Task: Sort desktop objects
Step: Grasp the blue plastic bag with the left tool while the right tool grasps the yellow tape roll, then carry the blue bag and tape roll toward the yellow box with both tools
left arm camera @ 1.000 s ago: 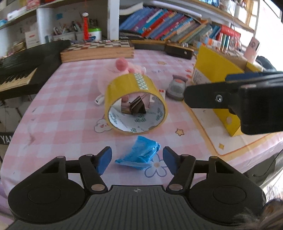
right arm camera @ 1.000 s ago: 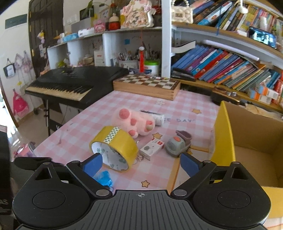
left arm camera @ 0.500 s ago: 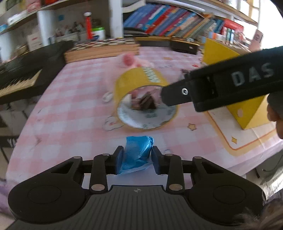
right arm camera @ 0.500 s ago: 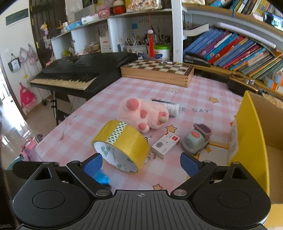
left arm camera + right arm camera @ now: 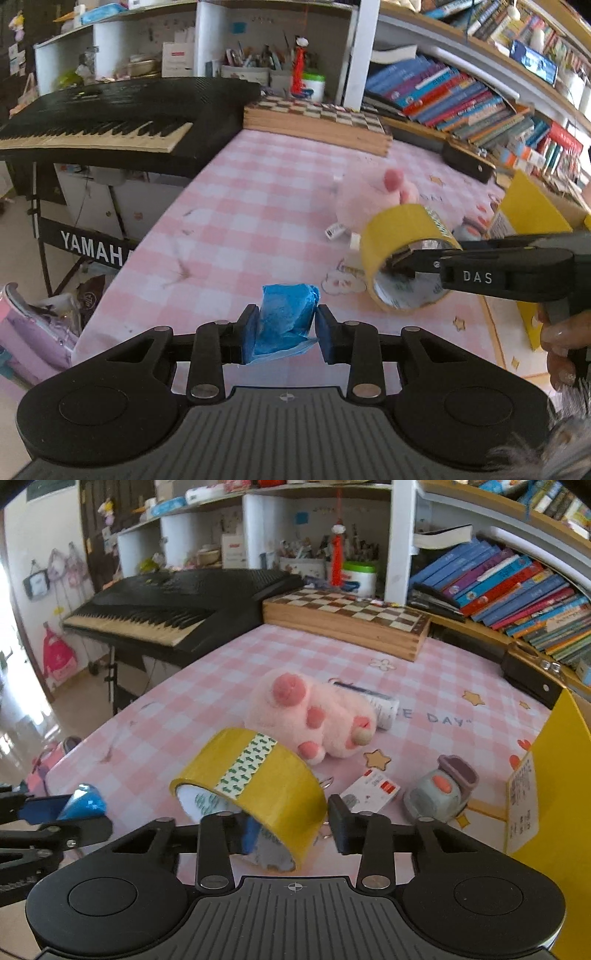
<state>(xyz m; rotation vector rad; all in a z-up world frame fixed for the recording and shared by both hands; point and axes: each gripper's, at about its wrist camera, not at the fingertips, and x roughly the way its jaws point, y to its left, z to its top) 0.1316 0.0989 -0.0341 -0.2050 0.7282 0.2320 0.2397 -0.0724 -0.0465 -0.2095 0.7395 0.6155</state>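
Left gripper [image 5: 284, 328]: clamped on the blue packet [image 5: 286, 321]; both pads press its sides, and it stands upright between them, lifted above the near edge of the table [image 5: 258, 221].
Right gripper [image 5: 290, 830]: its jaws have just been closing on the tape roll [image 5: 255, 779]. One finger [image 5: 249, 830] reaches inside the ring and the other [image 5: 338, 827] sits outside the yellow wall, so the wall runs between them. Whether both pads already press it I cannot tell.
Tape roll: on its edge, tilted, near the table's near edge, its open side turned to the left gripper.
Hand [image 5: 561, 347]: holds the right gripper's handle at the right border of the left wrist view.
Plush paw [image 5: 314, 716]: just behind the tape roll, toward the table's middle, pads up.
Tube [image 5: 373, 701]: lies behind the paw, touching it.
Small white box [image 5: 371, 788]: flat on the table, right of the tape roll.
Grey gadget [image 5: 439, 792]: just right of the white box.
Yellow box [image 5: 554, 775]: at the table's right edge, open.
Chessboard [image 5: 351, 620]: along the far edge.
Keyboard [image 5: 177, 602]: beyond the table's far left corner.
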